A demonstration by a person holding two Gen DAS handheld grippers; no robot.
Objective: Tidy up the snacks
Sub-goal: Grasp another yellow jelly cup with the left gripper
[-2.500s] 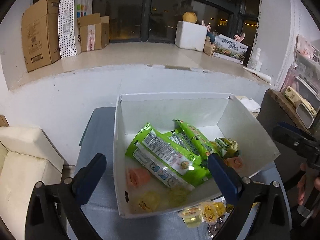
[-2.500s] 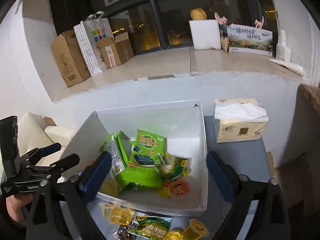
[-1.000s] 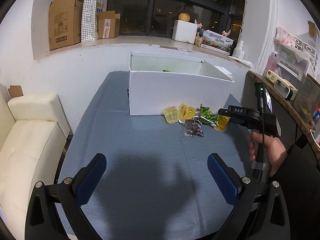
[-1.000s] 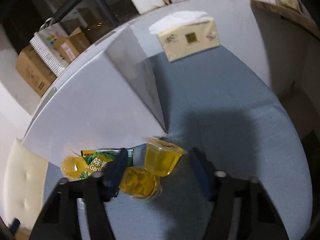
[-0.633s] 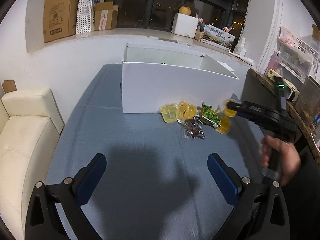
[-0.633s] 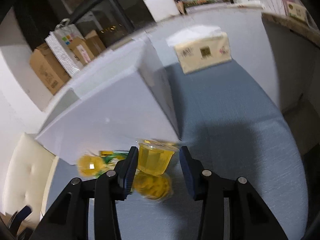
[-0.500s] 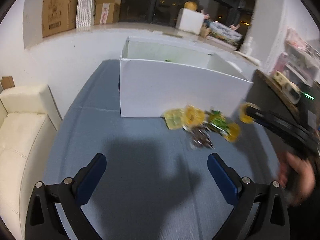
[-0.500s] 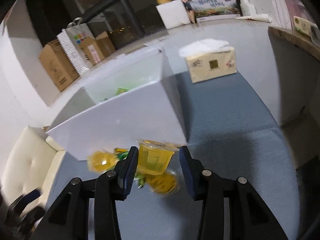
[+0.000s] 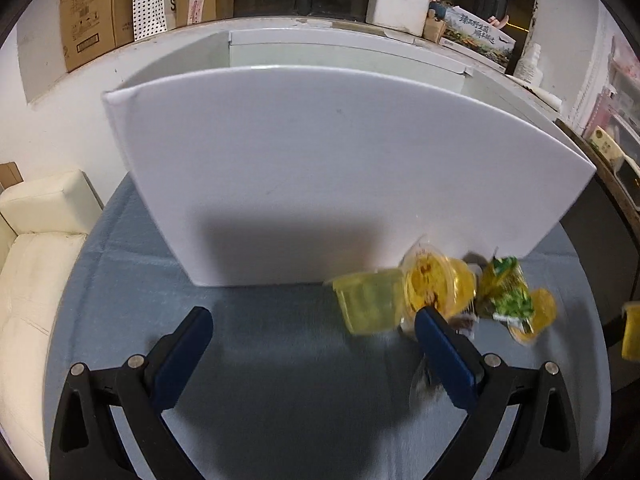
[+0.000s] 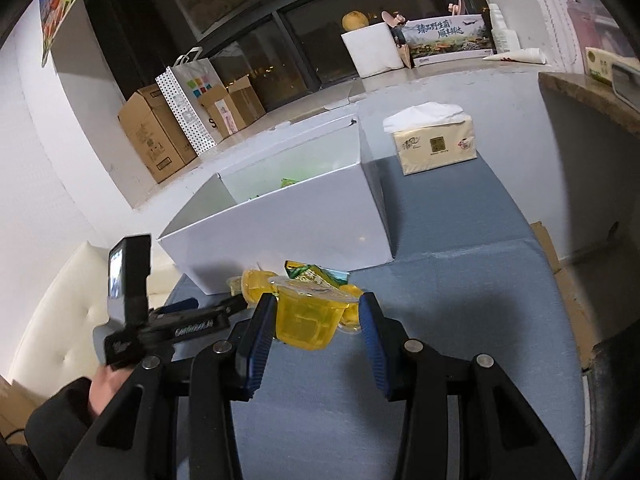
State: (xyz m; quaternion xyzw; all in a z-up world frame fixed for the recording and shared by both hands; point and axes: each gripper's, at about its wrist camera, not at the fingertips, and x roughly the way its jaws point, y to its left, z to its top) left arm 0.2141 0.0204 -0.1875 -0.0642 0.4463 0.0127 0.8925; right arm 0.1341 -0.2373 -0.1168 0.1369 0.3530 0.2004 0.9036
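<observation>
Blue tablecloth (image 9: 280, 380); left tongs (image 9: 312, 336) spread, right tongs (image 10: 318, 320) pinching jelly cup (image 10: 310, 316)

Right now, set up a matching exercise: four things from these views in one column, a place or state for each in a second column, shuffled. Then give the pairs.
1. right gripper
2. left gripper
3. tissue pack
4. green snack packet

A. on the blue cloth, beyond the white box
B. jaws apart, holding nothing
C. shut on a yellow jelly cup
D. among jelly cups in front of the box

Pairs: 1-C, 2-B, 3-A, 4-D
</observation>
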